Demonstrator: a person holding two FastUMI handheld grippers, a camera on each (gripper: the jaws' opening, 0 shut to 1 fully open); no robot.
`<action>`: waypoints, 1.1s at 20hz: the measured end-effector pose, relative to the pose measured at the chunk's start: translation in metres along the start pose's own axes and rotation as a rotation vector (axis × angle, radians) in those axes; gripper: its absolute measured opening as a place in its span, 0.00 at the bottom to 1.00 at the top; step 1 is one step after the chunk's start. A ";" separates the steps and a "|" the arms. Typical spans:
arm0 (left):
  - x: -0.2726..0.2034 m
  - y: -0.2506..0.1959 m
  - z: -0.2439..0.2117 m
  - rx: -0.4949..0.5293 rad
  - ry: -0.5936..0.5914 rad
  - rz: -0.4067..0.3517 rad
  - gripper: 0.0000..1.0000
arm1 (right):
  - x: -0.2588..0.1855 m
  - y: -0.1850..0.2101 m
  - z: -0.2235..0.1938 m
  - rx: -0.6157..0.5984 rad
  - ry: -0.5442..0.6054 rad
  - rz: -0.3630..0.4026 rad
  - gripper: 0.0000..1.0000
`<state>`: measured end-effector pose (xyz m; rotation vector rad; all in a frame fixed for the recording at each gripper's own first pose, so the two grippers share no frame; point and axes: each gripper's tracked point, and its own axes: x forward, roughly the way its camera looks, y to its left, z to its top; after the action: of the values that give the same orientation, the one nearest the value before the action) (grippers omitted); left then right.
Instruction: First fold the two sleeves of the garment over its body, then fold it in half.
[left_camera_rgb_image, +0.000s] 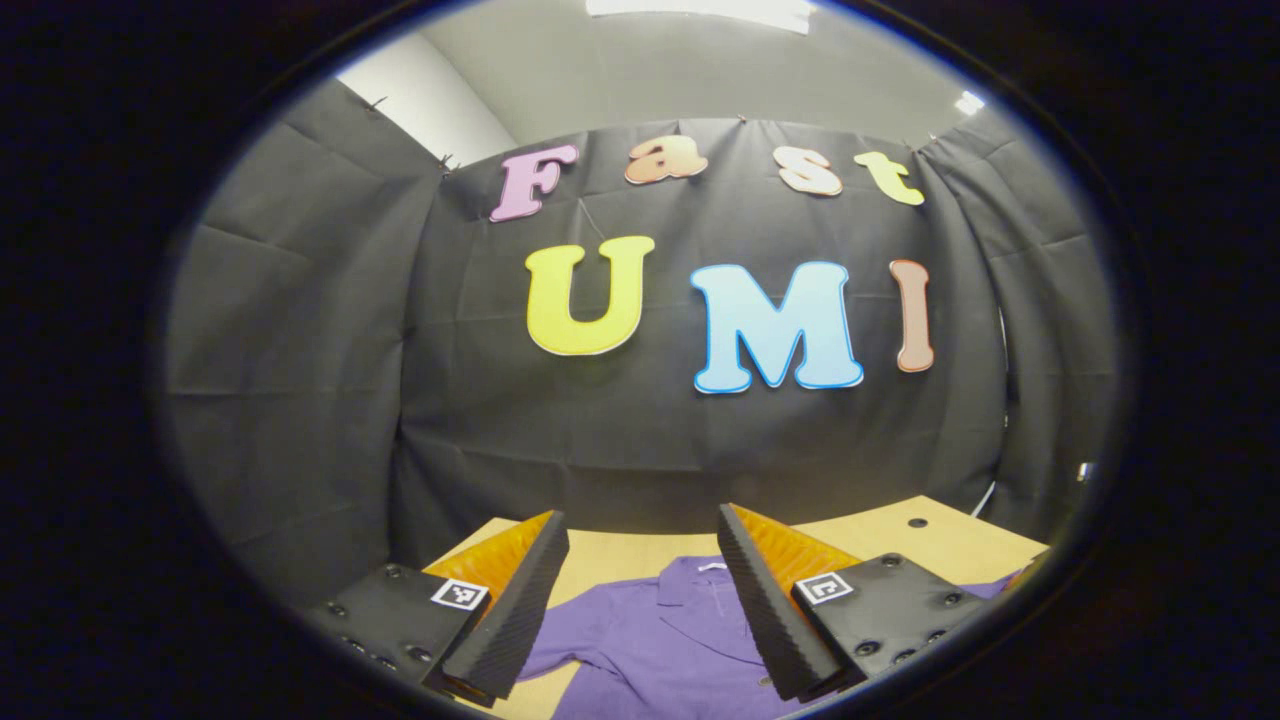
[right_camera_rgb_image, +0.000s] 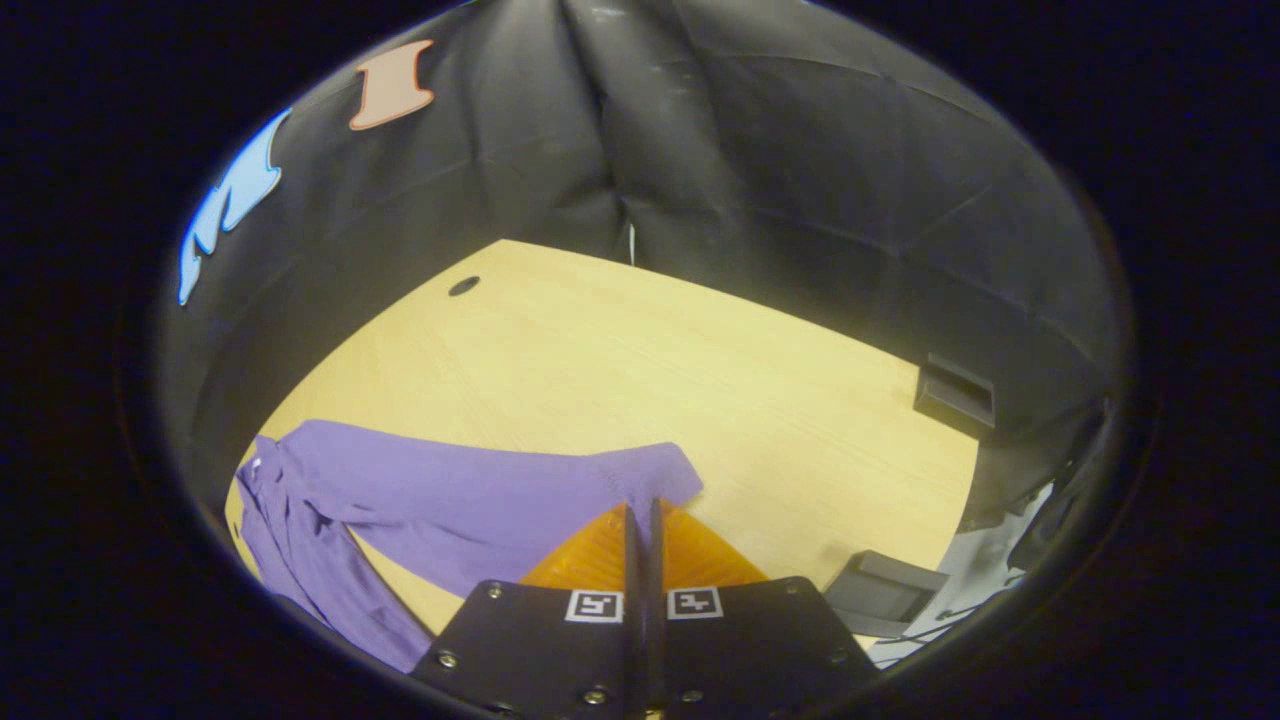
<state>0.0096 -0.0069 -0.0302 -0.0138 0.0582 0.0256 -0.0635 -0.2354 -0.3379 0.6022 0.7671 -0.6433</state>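
Left gripper view showed the left gripper (left_camera_rgb_image: 640, 580) held above the near part of the wooden table (left_camera_rgb_image: 930, 540), its two fingers spread wide apart with nothing between them. Below and beyond them lay the purple garment (left_camera_rgb_image: 650, 640), collar toward the far wall. In the right gripper view, the right gripper (right_camera_rgb_image: 641, 520) had its fingers pressed together, tips at the edge of the outstretched sleeve (right_camera_rgb_image: 500, 490); whether cloth was pinched between them I could not tell. The sleeve lay flat, reaching right from the body at the left.
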 end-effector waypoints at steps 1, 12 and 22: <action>0.000 0.002 -0.001 -0.006 0.001 0.002 0.96 | -0.006 0.008 0.009 -0.003 -0.017 0.026 0.02; -0.006 0.039 -0.014 -0.048 0.016 0.053 0.97 | -0.062 0.138 0.090 -0.088 -0.173 0.310 0.01; -0.019 0.071 -0.018 -0.043 0.021 0.113 0.96 | -0.097 0.259 0.109 -0.169 -0.225 0.523 0.02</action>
<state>-0.0127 0.0633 -0.0479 -0.0534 0.0796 0.1395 0.1146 -0.1124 -0.1336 0.5347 0.4204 -0.1566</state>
